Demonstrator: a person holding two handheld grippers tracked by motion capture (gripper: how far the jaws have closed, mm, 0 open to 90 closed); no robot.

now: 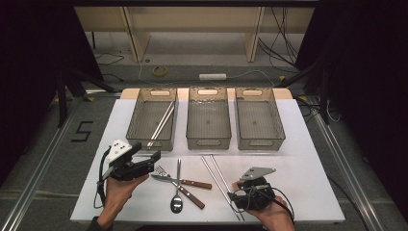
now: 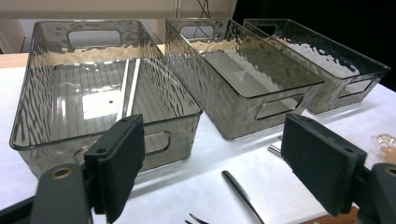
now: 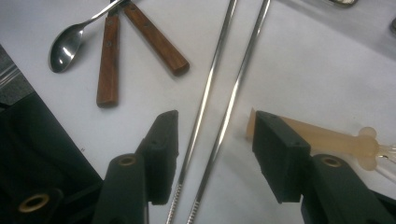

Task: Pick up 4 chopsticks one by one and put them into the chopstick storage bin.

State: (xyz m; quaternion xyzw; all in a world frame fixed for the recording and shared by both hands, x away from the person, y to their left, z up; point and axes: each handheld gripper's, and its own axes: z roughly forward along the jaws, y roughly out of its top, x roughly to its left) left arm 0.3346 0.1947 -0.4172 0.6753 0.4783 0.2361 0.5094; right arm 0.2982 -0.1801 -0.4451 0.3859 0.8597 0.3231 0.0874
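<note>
High view: the counter [image 1: 308, 144] carries three bins; the left bin [image 1: 139, 126] already holds chopsticks, so sorting fits. Left gripper view: the left gripper [image 2: 212, 168] has its fingers wide and empty. Right gripper view: the right gripper [image 3: 215, 154] straddles the loose chopsticks [image 3: 219, 88], fingers partly apart, not yet pressing.
</note>
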